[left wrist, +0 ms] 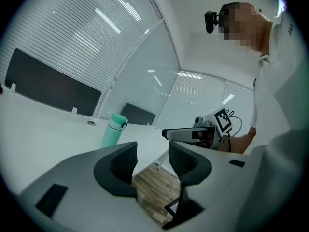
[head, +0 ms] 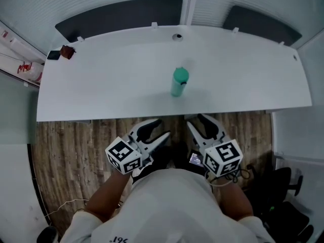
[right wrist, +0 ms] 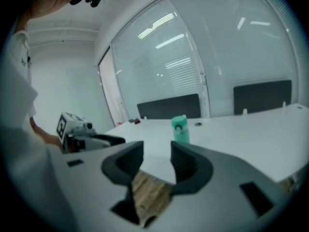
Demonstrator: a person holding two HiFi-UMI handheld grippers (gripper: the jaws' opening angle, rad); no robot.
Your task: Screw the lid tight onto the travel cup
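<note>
A teal travel cup (head: 178,82) with its lid on stands upright near the middle of the white table (head: 101,85). It also shows as the cup (left wrist: 114,131) in the left gripper view and the cup (right wrist: 180,128) in the right gripper view, far beyond the jaws in both. My left gripper (head: 156,130) and right gripper (head: 200,121) hang side by side just short of the table's near edge, over the wood floor, close to my body. Both are open with nothing between the jaws: left gripper (left wrist: 152,161), right gripper (right wrist: 157,161).
A small red object (head: 67,51) and a black one (head: 53,55) lie at the table's far left corner. A cable grommet (head: 176,36) sits at the back edge. Dark panels stand behind the table. A black chair base (head: 283,196) is on the floor at right.
</note>
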